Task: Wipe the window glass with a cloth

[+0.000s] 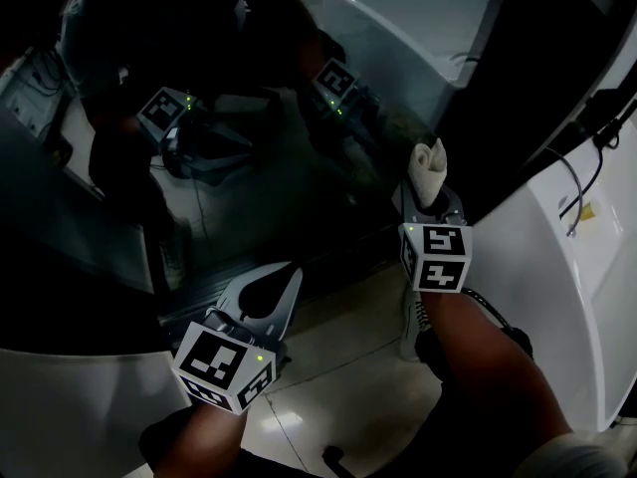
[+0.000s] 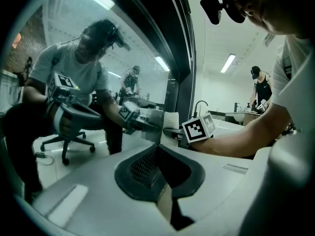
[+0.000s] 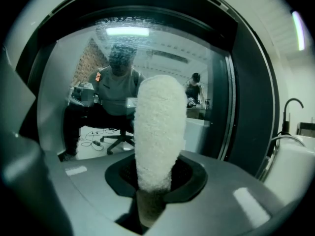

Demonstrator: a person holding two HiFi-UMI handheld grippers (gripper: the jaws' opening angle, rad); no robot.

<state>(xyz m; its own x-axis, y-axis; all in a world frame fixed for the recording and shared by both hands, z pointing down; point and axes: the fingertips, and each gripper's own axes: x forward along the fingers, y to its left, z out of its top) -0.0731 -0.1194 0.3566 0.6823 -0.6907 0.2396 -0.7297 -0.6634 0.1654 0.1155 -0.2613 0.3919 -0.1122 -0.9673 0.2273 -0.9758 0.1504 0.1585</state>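
Note:
The window glass (image 1: 249,167) is dark and mirrors me and both grippers. My right gripper (image 1: 430,203) is shut on a rolled white cloth (image 1: 430,170), whose tip stands up against the pane near its right edge. In the right gripper view the cloth (image 3: 158,132) rises from the right gripper (image 3: 152,181) straight toward the glass (image 3: 88,68). My left gripper (image 1: 267,289) hangs lower left, below the pane, shut with nothing in it. The left gripper view shows the left gripper (image 2: 157,168) with its jaws together, and the cloth (image 2: 171,119) beyond it.
A dark window frame (image 2: 177,58) borders the glass on the right. White panels with a looping cable (image 1: 572,197) stand at the right. Pale floor tiles (image 1: 338,366) lie below. A faucet (image 3: 290,112) and another person (image 2: 261,87) are farther off.

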